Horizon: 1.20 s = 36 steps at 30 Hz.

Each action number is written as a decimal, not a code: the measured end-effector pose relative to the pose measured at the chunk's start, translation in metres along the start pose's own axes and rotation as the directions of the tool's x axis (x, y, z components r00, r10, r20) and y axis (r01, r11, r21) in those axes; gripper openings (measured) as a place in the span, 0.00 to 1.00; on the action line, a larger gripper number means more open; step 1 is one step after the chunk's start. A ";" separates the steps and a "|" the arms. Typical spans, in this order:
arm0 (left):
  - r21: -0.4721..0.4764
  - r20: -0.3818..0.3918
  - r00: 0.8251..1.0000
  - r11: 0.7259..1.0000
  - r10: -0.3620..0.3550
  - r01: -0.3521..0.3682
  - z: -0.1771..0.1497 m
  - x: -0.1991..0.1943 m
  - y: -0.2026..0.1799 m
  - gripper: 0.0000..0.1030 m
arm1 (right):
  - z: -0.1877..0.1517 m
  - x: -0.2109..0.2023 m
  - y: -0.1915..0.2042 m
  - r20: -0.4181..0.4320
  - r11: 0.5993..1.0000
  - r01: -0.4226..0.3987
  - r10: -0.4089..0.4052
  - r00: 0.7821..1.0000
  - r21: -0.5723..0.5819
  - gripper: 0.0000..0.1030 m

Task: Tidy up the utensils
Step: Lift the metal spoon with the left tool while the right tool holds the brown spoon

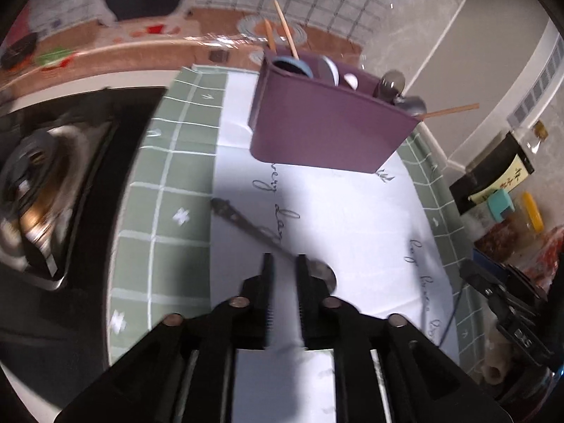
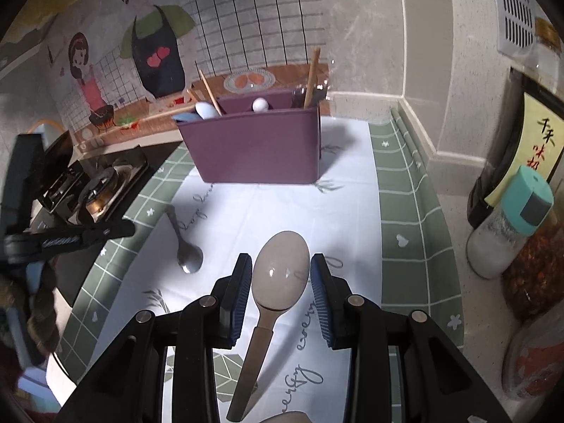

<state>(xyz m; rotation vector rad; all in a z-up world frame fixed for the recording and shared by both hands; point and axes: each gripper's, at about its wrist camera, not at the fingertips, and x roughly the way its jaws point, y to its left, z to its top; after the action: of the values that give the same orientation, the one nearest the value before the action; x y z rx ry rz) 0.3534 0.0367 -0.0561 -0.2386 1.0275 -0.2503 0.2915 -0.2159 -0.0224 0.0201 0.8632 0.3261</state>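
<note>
A purple utensil holder (image 1: 328, 123) (image 2: 255, 144) stands on the white and green cloth, holding chopsticks, spoons and blue and white utensils. A metal spoon (image 1: 253, 227) (image 2: 185, 246) lies on the cloth in front of it. My left gripper (image 1: 284, 264) hovers over the spoon's neck, fingers a narrow gap apart, empty; it also shows in the right wrist view (image 2: 105, 232). My right gripper (image 2: 281, 264) is open, its fingers either side of the bowl of a beige plastic spoon (image 2: 278, 275) lying on the cloth.
A gas stove (image 1: 38, 183) (image 2: 95, 190) sits left of the cloth. Seasoning jars and bottles (image 2: 511, 229) (image 1: 500, 208) stand at the right against the wall. A tiled wall with cartoon stickers rises behind the holder.
</note>
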 end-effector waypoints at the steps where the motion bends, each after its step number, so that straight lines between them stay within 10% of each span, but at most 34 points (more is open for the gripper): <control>1: 0.012 -0.008 1.000 1.000 -0.009 0.009 0.005 0.007 0.001 0.29 | -0.001 0.001 0.000 -0.005 1.000 0.002 -0.002 1.000 0.000 0.31; 13: 0.001 -0.146 0.986 0.997 -0.082 0.083 0.049 0.070 0.024 0.35 | -0.009 0.003 -0.004 -0.053 0.999 0.047 -0.047 0.997 -0.009 0.31; 25: -0.073 -0.205 0.969 0.989 -0.138 0.126 -0.014 0.027 0.046 0.37 | -0.008 0.011 -0.013 -0.063 0.999 0.038 -0.037 0.997 0.018 0.31; 36: 0.336 -0.242 0.970 0.940 0.033 0.052 -0.039 0.030 -0.031 0.47 | -0.008 0.010 -0.005 -0.061 1.000 0.011 -0.012 0.998 -0.012 0.31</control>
<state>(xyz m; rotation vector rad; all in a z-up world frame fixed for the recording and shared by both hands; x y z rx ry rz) 0.3312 -0.0048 -0.0905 0.1055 1.2070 -0.4702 0.2931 -0.2188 -0.0357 -0.0061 0.9215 0.3223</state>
